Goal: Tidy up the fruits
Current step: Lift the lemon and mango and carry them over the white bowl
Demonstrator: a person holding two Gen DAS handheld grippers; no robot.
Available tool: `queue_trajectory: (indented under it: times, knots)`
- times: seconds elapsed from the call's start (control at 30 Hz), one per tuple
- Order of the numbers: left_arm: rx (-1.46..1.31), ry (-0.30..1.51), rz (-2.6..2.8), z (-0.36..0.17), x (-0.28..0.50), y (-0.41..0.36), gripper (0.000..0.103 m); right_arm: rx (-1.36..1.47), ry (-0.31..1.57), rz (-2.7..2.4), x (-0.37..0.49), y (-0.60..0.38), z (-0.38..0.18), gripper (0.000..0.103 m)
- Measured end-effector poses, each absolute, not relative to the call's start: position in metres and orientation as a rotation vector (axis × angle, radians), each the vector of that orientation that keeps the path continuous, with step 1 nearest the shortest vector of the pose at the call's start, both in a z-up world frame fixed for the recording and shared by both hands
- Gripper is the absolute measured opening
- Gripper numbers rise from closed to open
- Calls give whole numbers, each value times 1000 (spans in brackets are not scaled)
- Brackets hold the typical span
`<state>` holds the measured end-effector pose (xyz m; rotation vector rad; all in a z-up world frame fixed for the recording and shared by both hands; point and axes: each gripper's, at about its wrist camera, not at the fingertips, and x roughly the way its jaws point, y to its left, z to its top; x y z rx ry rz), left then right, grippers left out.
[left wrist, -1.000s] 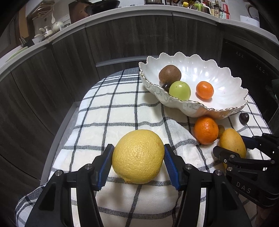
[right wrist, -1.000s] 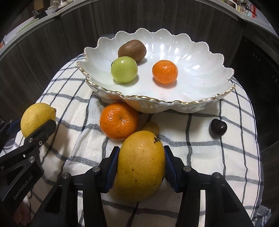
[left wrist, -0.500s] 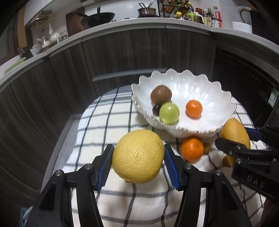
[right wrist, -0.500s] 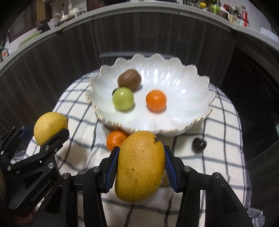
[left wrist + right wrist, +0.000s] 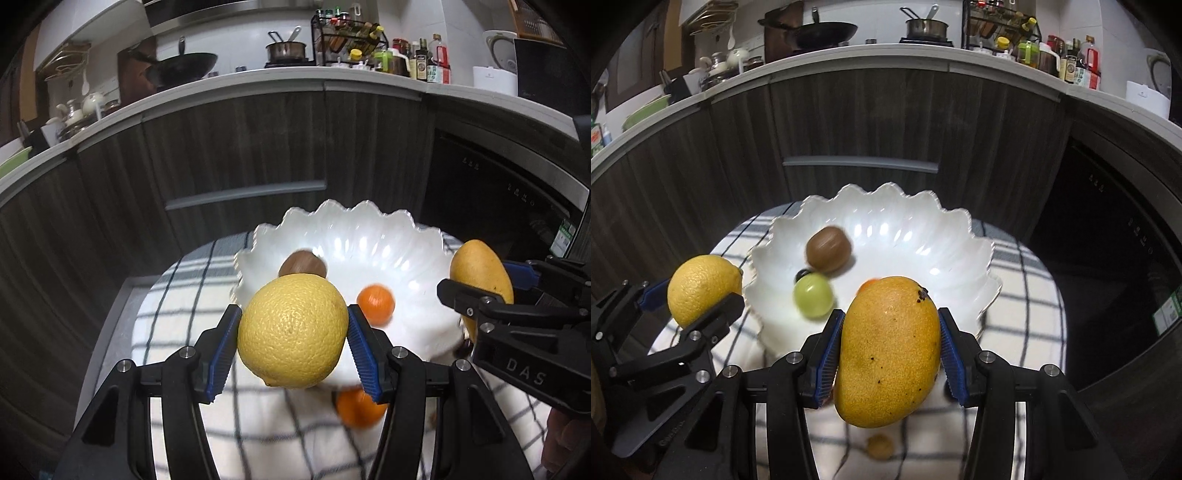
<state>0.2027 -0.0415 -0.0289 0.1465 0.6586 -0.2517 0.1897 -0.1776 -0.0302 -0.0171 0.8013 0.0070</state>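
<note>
My left gripper (image 5: 293, 345) is shut on a large yellow lemon (image 5: 291, 330), held in the air in front of the white scalloped bowl (image 5: 402, 236). My right gripper (image 5: 889, 354) is shut on a yellow mango (image 5: 888, 350), also lifted above the checked cloth (image 5: 1023, 295). Each gripper shows in the other's view: the mango (image 5: 480, 273) at the right, the lemon (image 5: 701, 291) at the left. In the bowl (image 5: 923, 221) lie a brown kiwi (image 5: 829, 249), a green fruit (image 5: 812, 301), a small dark fruit and a small orange (image 5: 375, 304). Another orange (image 5: 358, 408) rests on the cloth below the lemon.
A small yellow-brown fruit (image 5: 881, 446) lies on the cloth under the mango. Dark wood cabinets (image 5: 240, 147) with a grey handle stand behind the table. The counter (image 5: 332, 74) above carries a wok, a pot and bottles. A dark appliance front (image 5: 1126, 240) is at the right.
Both grippers have risen from the cloth with their fruit, the lemon and the mango now level with the bowl. The view has tilted up, showing more cabinet and counter.
</note>
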Motion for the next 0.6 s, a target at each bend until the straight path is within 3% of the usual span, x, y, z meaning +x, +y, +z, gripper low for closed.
queue_trajectory:
  times: [0.6]
  knots:
    - [142,747,-361,-59,288,-80,57,20,881,-5,268,-213,-60,50]
